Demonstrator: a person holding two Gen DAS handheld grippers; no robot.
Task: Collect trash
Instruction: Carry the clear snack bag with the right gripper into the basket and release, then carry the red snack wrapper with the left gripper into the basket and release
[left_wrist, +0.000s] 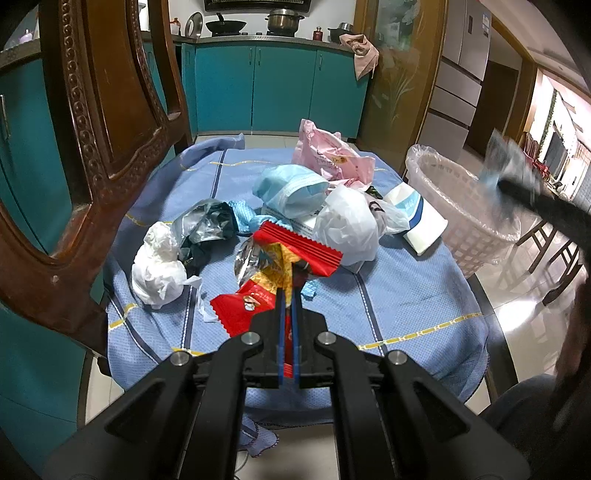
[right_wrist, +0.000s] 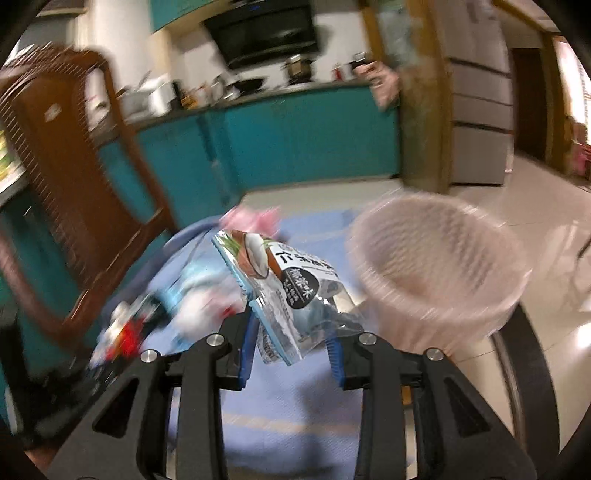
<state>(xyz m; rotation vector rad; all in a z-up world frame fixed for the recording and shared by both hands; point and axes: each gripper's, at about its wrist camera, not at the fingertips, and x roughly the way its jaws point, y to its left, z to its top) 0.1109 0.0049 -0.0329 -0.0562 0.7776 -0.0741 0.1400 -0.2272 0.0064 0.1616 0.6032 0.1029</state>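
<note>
The right-wrist view is blurred by motion; only the silver coconut-print snack wrapper (right_wrist: 284, 288) is sharp, pinched in the right claw (right_wrist: 291, 332). One pale lined laundry-style basket (right_wrist: 436, 266) stands just right of it. The left claw (left_wrist: 287, 295) is pressed together on one crumpled red foil wrapper (left_wrist: 295, 251), ahead lies the litter heap.

left wrist: close, angled down | right wrist: same | shared: table (left_wrist: 406, 302), basket (right_wrist: 436, 266)
</note>
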